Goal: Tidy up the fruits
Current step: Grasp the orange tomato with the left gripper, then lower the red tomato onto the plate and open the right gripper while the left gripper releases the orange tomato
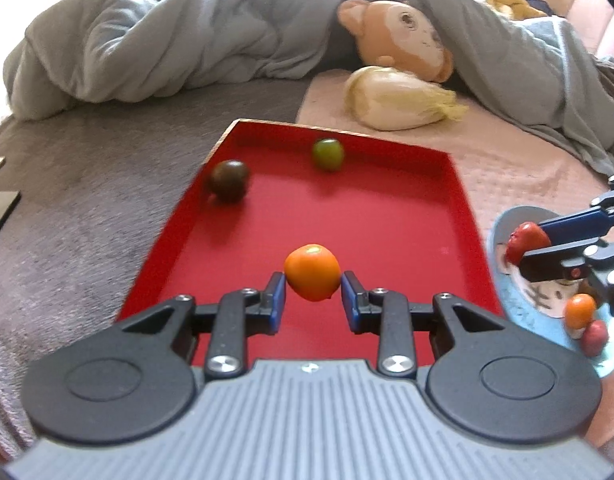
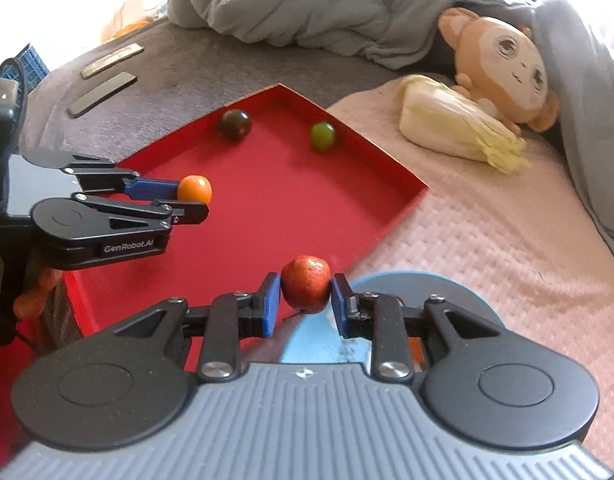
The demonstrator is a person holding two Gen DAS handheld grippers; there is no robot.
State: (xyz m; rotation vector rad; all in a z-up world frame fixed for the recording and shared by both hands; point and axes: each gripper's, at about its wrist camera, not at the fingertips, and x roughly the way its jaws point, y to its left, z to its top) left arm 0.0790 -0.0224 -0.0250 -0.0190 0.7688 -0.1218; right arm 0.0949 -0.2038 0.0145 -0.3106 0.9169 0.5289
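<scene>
Your left gripper (image 1: 313, 290) pinches an orange fruit (image 1: 312, 272) over the red tray (image 1: 387, 216); your right gripper (image 2: 305, 298) clamps a red fruit (image 2: 305, 284) (above the blue plate (image 2: 407, 284)).

Bed (image 2: 487, 232), red tray (image 2: 267, 208), blue plate (image 1: 507, 224), cabbage (image 2: 455, 128), plush monkey (image 2: 503, 64), grey duvet (image 2: 327, 4)
</scene>
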